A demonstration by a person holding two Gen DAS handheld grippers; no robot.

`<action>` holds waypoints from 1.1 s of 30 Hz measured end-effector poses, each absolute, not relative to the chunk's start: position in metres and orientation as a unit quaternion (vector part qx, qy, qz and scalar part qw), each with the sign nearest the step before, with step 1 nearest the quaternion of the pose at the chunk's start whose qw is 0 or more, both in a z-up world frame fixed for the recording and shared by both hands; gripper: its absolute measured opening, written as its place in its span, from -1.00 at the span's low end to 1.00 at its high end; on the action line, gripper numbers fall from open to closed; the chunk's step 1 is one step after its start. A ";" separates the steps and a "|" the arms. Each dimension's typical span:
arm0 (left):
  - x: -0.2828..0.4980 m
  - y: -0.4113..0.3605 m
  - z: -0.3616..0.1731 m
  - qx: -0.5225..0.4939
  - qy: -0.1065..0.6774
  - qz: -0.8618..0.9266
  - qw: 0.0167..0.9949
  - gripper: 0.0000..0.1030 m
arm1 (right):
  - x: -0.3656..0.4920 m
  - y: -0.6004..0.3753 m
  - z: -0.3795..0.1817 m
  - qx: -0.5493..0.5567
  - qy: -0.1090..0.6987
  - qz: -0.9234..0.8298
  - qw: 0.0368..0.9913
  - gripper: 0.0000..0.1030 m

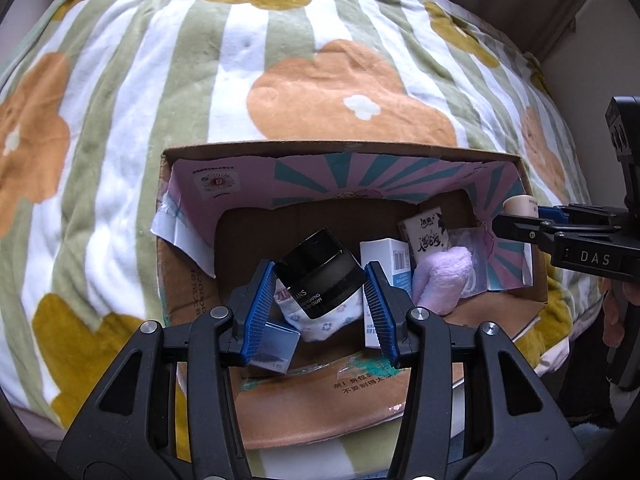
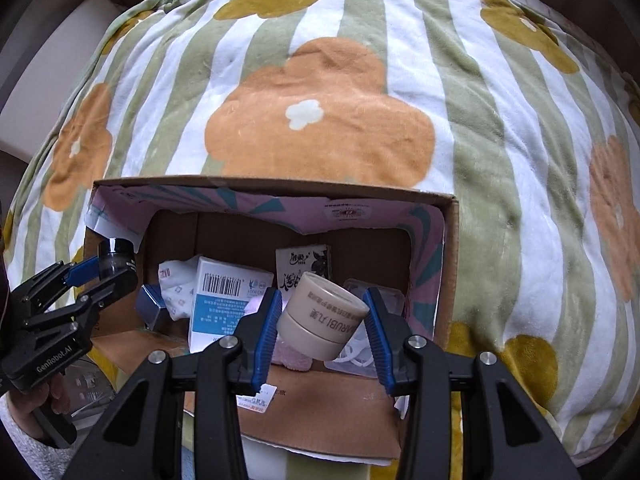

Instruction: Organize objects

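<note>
Left tongs point(image 1: 320, 280) pinch a black jar point(image 1: 322, 276) between their blue pads point(image 1: 258, 308), holding it tilted above the near left part of an open cardboard box point(image 1: 192, 288). Right tongs point(image 2: 322, 318) pinch a beige jar point(image 2: 322, 316), also tilted, above the middle right part of the same box. Both jars hang over the box contents; whether either touches what lies beneath cannot be told. Inside the box, from the left wrist view, lie a white patterned pouch point(image 1: 324, 320) directly under the black jar, a small blue box point(image 1: 276, 344) at the near left, a white carton point(image 1: 390, 260) with a barcode just right of the jar, a tissue pack point(image 1: 426, 234) with black lettering behind it, a lilac cloth point(image 1: 440, 280) beside that, and a clear plastic packet point(image 1: 470, 248) at the far right. The box's inner walls are printed pink with teal rays. It rests on a bed covered by a fleece blanket point(image 1: 280, 92) with green and white stripes and orange and mustard flowers.
</note>
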State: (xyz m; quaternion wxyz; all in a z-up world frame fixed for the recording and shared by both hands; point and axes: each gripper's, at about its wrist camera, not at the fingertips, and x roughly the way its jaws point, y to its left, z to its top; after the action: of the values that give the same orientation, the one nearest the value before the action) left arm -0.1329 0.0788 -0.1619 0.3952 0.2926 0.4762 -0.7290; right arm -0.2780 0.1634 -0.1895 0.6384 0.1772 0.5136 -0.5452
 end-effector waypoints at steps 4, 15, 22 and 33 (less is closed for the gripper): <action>-0.135 0.076 -0.157 0.299 0.469 -0.726 0.403 0.31 | -0.276 0.160 -0.191 0.177 0.519 -0.534 0.643 -0.24; -0.136 0.081 -0.158 0.320 0.453 -0.720 0.418 1.00 | -0.284 0.163 -0.193 0.159 0.514 -0.543 0.644 0.99; -0.135 0.083 -0.145 0.315 0.450 -0.724 0.417 1.00 | -0.285 0.167 -0.188 0.154 0.511 -0.544 0.647 0.99; -0.116 0.076 -0.081 0.295 0.439 -0.725 0.442 1.00 | -0.270 0.188 -0.146 0.139 0.489 -0.549 0.663 0.99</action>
State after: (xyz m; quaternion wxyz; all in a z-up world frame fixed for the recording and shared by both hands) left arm -0.1160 0.0760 -0.0807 0.4416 0.2947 0.4388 -0.7250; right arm -0.2699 0.1883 -0.1465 0.6635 0.1387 0.4892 -0.5489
